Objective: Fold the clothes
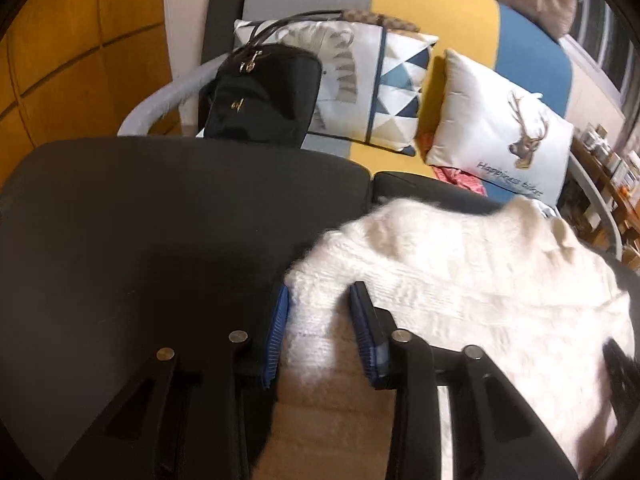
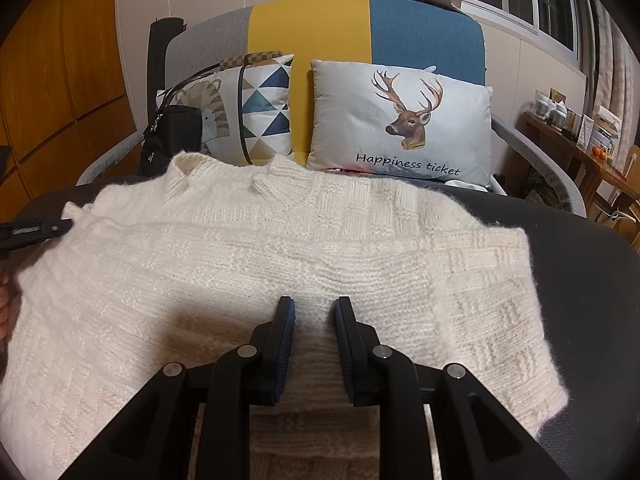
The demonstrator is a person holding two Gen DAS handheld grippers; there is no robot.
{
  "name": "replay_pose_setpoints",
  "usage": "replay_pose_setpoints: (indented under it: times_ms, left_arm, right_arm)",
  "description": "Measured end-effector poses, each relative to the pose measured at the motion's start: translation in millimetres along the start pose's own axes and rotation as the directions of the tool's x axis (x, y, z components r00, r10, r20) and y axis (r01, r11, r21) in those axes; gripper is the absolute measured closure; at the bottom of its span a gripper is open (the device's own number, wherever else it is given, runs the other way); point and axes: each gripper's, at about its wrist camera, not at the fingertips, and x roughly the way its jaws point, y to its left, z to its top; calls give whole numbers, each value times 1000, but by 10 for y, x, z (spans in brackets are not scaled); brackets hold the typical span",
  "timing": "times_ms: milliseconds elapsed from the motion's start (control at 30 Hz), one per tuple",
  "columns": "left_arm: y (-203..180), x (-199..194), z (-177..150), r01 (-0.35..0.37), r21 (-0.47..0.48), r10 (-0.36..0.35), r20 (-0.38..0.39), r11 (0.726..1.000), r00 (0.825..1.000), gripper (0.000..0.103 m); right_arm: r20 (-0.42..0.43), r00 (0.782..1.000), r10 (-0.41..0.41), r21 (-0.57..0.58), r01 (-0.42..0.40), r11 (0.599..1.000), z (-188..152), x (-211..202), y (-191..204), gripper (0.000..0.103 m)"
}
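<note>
A white knitted sweater [image 2: 280,248] lies spread over a dark padded seat [image 2: 592,280], its collar toward the sofa. My right gripper [image 2: 314,304] is over the sweater's middle, its blue pads closed on a raised fold of the knit. In the left wrist view my left gripper [image 1: 320,292] is at the sweater's [image 1: 460,272] left edge. The fabric fills the gap between its pads and drapes over the right fingertip. One of its fingers [image 2: 40,230] shows at the far left of the right wrist view. Left of the sweater the seat [image 1: 160,220] is bare.
Behind the seat stands a grey, yellow and blue sofa [image 2: 312,28]. On it are a black handbag [image 1: 260,96], a triangle-pattern pillow [image 1: 380,80] and a deer pillow [image 2: 400,120]. At the right is a wooden side table [image 2: 580,148] with jars. Wooden panels [image 2: 60,80] line the left.
</note>
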Motion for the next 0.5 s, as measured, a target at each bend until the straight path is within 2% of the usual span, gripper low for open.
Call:
replay_pose_setpoints:
  times_ms: [33, 67, 100, 200, 300, 400, 500]
  left_arm:
    - [-6, 9, -23, -37, 16, 36, 15, 999, 999, 52]
    - [-13, 16, -51, -77, 33, 76, 31, 996, 997, 36]
    - [1, 4, -98, -102, 38, 100, 46, 994, 994, 31]
    - [161, -73, -128, -45, -41, 47, 42, 998, 998, 31]
    - [329, -180, -201, -53, -112, 58, 40, 992, 998, 29]
    - [342, -334, -388, -41, -119, 47, 52, 992, 998, 29]
    - [341, -591, -464, -10, -128, 29, 147, 992, 989, 29]
  right_arm:
    - [0, 1000, 0, 0, 0, 1000, -1, 0, -1, 83]
    - [1, 1000, -1, -1, 1, 1000, -2, 1, 1, 83]
    - [1, 1000, -2, -2, 2, 1000, -3, 3, 4, 83]
    - [2, 1000, 3, 3, -3, 1000, -6, 5, -2, 83]
    - [2, 1000, 6, 7, -6, 1000, -10, 4, -3, 83]
    - [3, 1000, 1, 3, -1, 1000, -8, 2, 5, 83]
    - [3, 1000, -2, 1, 2, 1000, -10, 4, 5, 83]
